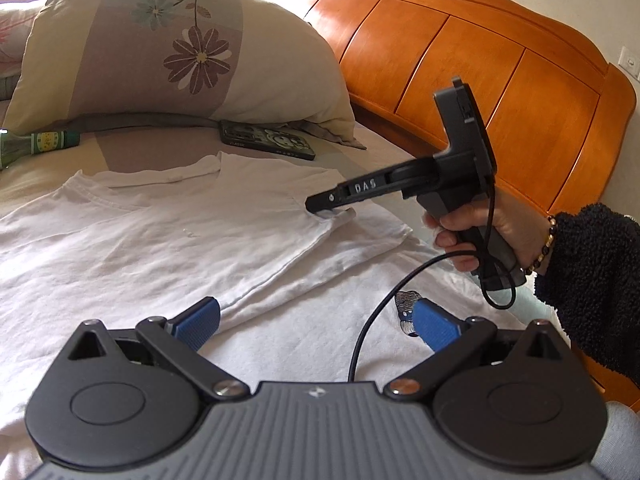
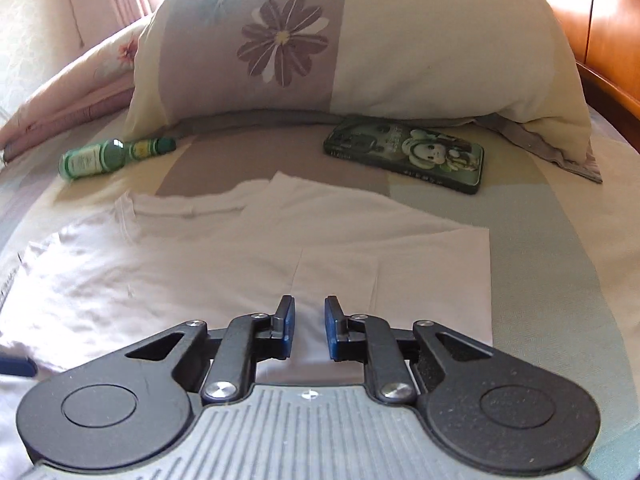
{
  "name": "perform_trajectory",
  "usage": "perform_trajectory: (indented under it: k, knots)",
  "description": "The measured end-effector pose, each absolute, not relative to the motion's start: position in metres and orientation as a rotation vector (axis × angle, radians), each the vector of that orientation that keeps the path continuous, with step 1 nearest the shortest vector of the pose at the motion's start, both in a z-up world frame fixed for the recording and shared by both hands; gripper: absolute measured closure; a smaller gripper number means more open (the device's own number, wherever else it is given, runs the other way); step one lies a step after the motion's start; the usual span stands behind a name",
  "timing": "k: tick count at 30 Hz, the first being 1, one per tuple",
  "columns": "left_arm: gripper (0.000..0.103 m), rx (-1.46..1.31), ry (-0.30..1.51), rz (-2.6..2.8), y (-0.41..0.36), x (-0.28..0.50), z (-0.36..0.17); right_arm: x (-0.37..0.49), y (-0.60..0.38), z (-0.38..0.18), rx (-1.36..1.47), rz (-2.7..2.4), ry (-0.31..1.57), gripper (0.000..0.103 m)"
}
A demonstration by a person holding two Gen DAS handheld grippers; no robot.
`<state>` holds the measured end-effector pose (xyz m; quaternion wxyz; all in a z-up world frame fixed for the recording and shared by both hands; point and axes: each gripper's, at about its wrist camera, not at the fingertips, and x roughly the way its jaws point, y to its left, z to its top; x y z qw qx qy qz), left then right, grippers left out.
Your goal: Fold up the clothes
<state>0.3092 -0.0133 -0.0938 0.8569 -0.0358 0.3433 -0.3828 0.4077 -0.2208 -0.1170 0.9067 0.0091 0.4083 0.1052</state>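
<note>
Left wrist view: a white T-shirt point(image 1: 168, 232) lies flat on a bed point(image 1: 400, 140), collar toward a floral pillow point(image 1: 180, 52) and a wooden headboard point(image 1: 460, 60). The shirt's right-hand side is already folded inward, and the sleeve lies on top of it. The left gripper point(image 1: 316, 322) hangs low over the shirt's lower part, its blue fingers point(image 1: 200, 320) spread wide with nothing between them. Farther off, a hand point(image 1: 480, 236) in a dark fleece sleeve point(image 1: 592, 280) holds the right gripper point(image 1: 320, 206), tip down at the folded sleeve. From this side I cannot tell whether its tip touches the cloth. A cable point(image 1: 384, 320) trails from it across the shirt. A phone point(image 1: 268, 138) and a green bottle point(image 1: 36, 146) lie by the pillow.

Right wrist view: the right gripper point(image 2: 308, 328) points down at the folded sleeve panel of the shirt point(image 2: 200, 264). Its fingers point(image 2: 286, 326) stand a narrow gap apart; white cloth shows through the gap, but no fold is pinched. The phone point(image 2: 408, 160) and bottle point(image 2: 112, 156) lie beyond the collar, clear of the shirt, before the pillow point(image 2: 360, 40).

Judgement: the right side looks done and the far side remains. To do it well, take the left sleeve and hem edge together, catch both layers, carry them over to a straight line matching the first fold, and keep the cable off the cloth.
</note>
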Motion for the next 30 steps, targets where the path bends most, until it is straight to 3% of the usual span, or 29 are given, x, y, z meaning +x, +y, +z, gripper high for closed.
perform_trajectory:
  k: [3,7,13,17,30]
  knots:
    - [0.001,-0.077,0.728,-0.795,-0.011,0.311,-0.094,0.393,-0.227,-0.116,-0.022,0.192,0.815,0.062]
    - [0.001,-0.091,0.711,-0.784,-0.005,0.311,-0.091,0.382,-0.229,-0.103,-0.041,0.181,0.791,0.059]
    - [0.001,-0.117,0.719,-0.639,0.020,0.325,-0.092,0.373,-0.214,-0.093,-0.043,0.188,0.779,0.040]
    - [0.001,-0.171,0.784,-0.487,0.049,0.346,-0.105,0.363,-0.201,-0.095,-0.029,0.202,0.796,0.014]
    - [0.001,-0.302,0.707,-0.374,0.096,0.354,-0.097,0.359,-0.142,-0.089,-0.142,0.286,0.721,0.000]
